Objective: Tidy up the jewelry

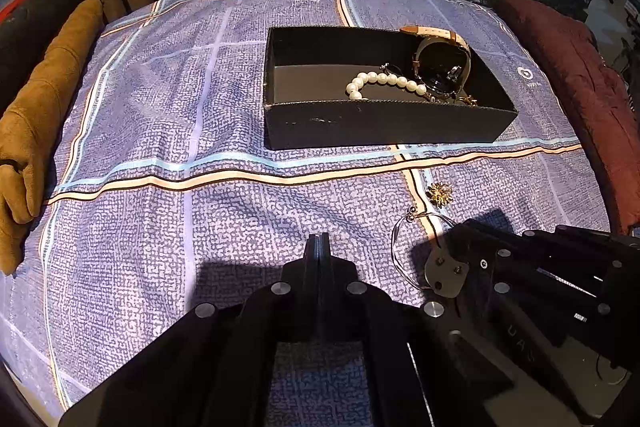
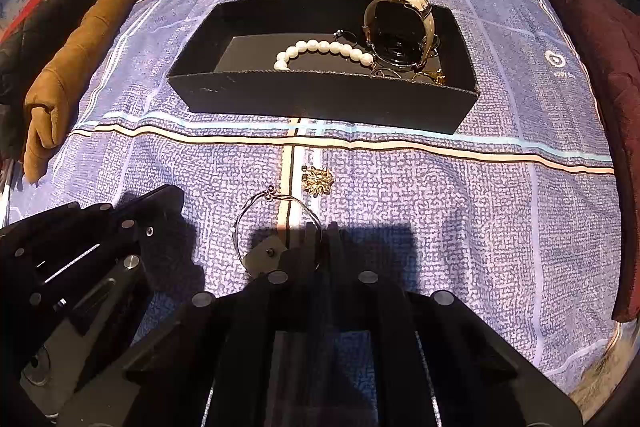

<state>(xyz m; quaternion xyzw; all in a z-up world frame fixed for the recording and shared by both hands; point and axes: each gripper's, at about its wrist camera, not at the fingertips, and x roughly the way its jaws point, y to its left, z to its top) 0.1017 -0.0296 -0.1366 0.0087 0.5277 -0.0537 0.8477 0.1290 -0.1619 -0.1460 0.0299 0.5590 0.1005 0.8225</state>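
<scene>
A black rectangular cardboard tray [image 2: 320, 99] on the purple checked bedspread [image 1: 160, 107] holds a white pearl bracelet [image 2: 320, 49] and a tan-strapped watch [image 2: 400, 27]. Outside it lie a gold brooch [image 2: 317, 180] and thin silver bangle [image 2: 276, 223]. Left gripper [image 1: 319, 247] pinched together, empty; right gripper [image 2: 325, 239] closed at the bangle's rim, grip unclear.

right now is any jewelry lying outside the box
Yes: a gold brooch and a thin silver bangle lie on the bedspread in front of the black box, which holds the other pieces.

A box [image 2: 320, 99] is sitting on the bed [image 2: 480, 207], holding a pearl bracelet [image 2: 324, 47] left of a watch [image 2: 400, 23]; a brooch [image 2: 317, 179] and bangle [image 2: 276, 223] are lying before it.
</scene>
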